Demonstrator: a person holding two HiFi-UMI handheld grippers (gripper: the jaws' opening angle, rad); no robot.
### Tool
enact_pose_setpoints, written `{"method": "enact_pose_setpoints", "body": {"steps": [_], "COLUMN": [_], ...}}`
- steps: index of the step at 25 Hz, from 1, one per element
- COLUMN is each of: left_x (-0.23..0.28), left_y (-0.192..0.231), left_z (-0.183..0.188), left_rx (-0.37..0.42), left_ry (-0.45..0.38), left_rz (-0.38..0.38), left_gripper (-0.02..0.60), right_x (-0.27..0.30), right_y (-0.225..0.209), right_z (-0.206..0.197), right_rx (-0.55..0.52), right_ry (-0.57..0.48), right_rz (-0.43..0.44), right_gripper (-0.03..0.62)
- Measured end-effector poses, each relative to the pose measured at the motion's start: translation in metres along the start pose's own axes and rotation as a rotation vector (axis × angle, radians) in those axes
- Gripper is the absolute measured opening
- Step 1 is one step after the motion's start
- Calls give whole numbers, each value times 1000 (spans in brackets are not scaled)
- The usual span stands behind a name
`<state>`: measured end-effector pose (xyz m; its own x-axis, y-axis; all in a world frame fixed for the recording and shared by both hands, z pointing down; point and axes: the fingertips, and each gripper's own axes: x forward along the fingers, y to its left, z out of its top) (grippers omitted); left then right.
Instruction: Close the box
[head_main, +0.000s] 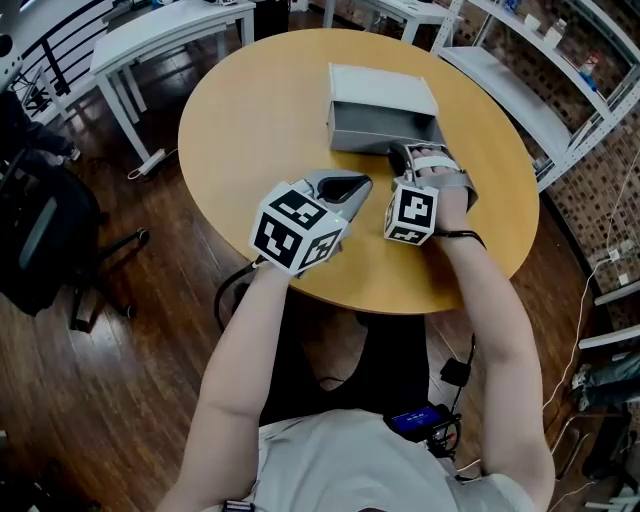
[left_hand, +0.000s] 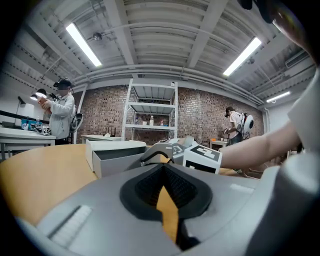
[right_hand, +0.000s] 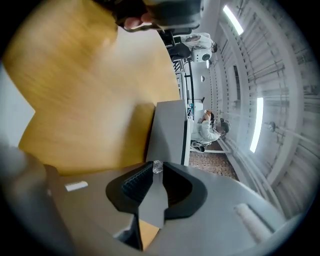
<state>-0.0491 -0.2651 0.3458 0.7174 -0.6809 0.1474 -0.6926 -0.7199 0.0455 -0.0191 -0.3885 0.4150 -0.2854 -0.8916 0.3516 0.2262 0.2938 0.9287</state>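
On the round table (head_main: 250, 110), in the head view, I see the grey box (head_main: 380, 95) on the far half, with its open side turned to me. The right gripper (head_main: 405, 155) is at the right end of this open front. The left gripper (head_main: 362, 184) is nearer to me, near the box but not touching it.

In the left gripper view, its jaws are together at the tips and hold nothing. Only bare table shows in the slit under them. The box stands ahead, a little to the left, still open.

In the right gripper view, the jaws are nearly together and they pinch a thin grey flap (right_hand: 152, 200) of the box. The flap passes between both pads, and the box wall rises just behind them.
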Motion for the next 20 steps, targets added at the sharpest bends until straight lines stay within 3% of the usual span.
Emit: {"method": "enact_pose_setpoints", "body": {"steps": [20], "left_x": [4], "left_y": [3], "left_z": [-1], "left_rx": [5], "left_ry": [2], "left_rz": [2], "left_gripper": [0], "right_x": [89], "right_y": [-30], "right_z": [-13], "right_rx": [51], "right_ry": [62], "right_rz": [-29], "right_gripper": [72]}}
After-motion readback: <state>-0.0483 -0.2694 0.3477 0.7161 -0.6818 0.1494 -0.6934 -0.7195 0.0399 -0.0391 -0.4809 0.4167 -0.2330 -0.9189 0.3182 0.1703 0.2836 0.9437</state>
